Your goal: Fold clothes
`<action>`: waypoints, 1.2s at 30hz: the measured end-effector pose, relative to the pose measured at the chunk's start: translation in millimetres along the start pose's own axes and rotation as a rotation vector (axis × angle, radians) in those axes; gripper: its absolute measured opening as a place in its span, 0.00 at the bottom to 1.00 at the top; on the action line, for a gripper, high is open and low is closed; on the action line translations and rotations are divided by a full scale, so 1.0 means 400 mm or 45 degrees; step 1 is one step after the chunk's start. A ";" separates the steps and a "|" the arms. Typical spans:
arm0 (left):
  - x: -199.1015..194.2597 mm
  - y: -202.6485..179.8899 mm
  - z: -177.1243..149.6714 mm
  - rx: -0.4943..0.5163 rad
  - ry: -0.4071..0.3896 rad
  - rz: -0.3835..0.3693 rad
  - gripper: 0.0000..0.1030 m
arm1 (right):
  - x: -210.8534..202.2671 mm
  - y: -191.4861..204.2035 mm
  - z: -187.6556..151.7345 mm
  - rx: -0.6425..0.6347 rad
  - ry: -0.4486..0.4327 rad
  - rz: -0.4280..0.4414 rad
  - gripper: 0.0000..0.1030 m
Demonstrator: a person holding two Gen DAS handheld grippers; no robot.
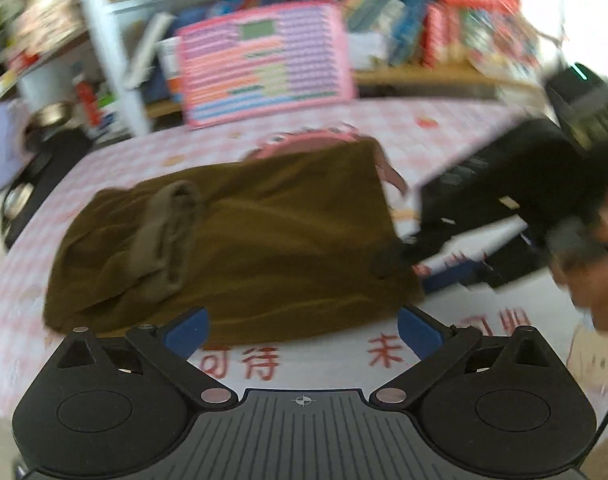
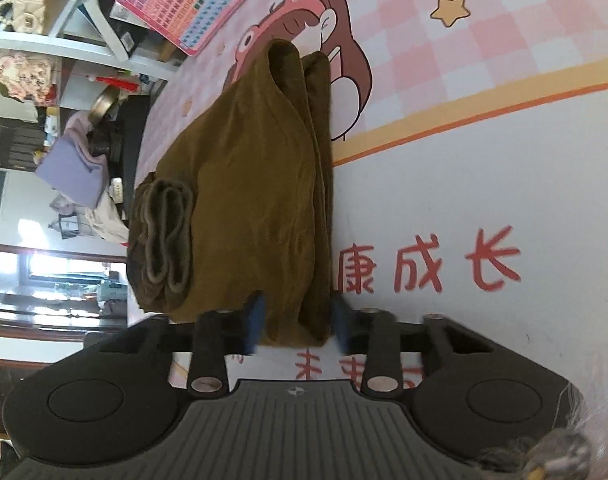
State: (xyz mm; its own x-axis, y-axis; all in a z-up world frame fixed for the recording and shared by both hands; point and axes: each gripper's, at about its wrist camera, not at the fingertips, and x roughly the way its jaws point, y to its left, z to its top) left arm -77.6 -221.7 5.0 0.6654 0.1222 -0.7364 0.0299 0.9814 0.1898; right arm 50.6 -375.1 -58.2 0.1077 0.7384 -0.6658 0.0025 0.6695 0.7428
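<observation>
A brown garment [image 1: 244, 240] lies folded on the pink checked tablecloth [image 1: 443, 136], with a ribbed cuff [image 1: 164, 236] resting on top at its left. In the left wrist view my left gripper [image 1: 302, 332] hovers just off the garment's near edge, blue pads wide apart with nothing between them. The right wrist view shows the right gripper [image 2: 298, 322] with its blue pads pressed on both sides of the brown garment's [image 2: 244, 200] near folded edge. From the left wrist view that right gripper [image 1: 403, 254] is a black shape at the garment's right corner, a hand [image 1: 599, 256] behind it.
A pink chart board [image 1: 264, 64] leans against shelves full of books [image 1: 443, 28] behind the table. Dark items and a metal bowl [image 1: 52, 114] stand at the far left. The tablecloth [image 2: 463, 184] carries red printed characters beside the garment.
</observation>
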 end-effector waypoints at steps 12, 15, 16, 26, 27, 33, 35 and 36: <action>0.113 -0.139 0.012 0.520 -0.004 0.176 0.71 | -0.047 0.049 0.013 -0.060 -0.011 0.098 0.09; 0.131 -0.167 0.017 0.616 -0.060 0.244 0.48 | -0.046 0.061 0.018 -0.084 -0.009 0.100 0.10; 0.135 -0.174 0.019 0.639 -0.072 0.246 0.39 | -0.046 0.064 0.020 -0.094 -0.010 0.098 0.12; 0.094 -0.162 0.035 0.559 -0.127 0.152 0.07 | -0.067 -0.002 0.062 0.021 -0.090 0.082 0.64; 0.085 -0.155 0.036 0.529 -0.133 0.137 0.07 | -0.062 -0.009 0.065 0.044 -0.088 0.097 0.65; -0.006 -0.119 0.031 0.334 -0.188 0.014 0.07 | -0.038 -0.039 0.085 0.169 -0.081 0.183 0.67; -0.034 -0.114 0.025 0.293 -0.201 -0.023 0.07 | -0.030 -0.050 0.092 0.219 -0.088 0.199 0.67; -0.045 -0.113 0.021 0.279 -0.204 -0.040 0.07 | -0.028 -0.055 0.096 0.244 -0.097 0.202 0.66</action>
State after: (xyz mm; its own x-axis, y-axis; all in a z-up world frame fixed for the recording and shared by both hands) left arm -84.8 -269.6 15.1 0.7705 0.0501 -0.6354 0.2013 0.9268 0.3171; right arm 87.4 -401.3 -64.5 0.1962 0.8198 -0.5380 0.1669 0.5127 0.8422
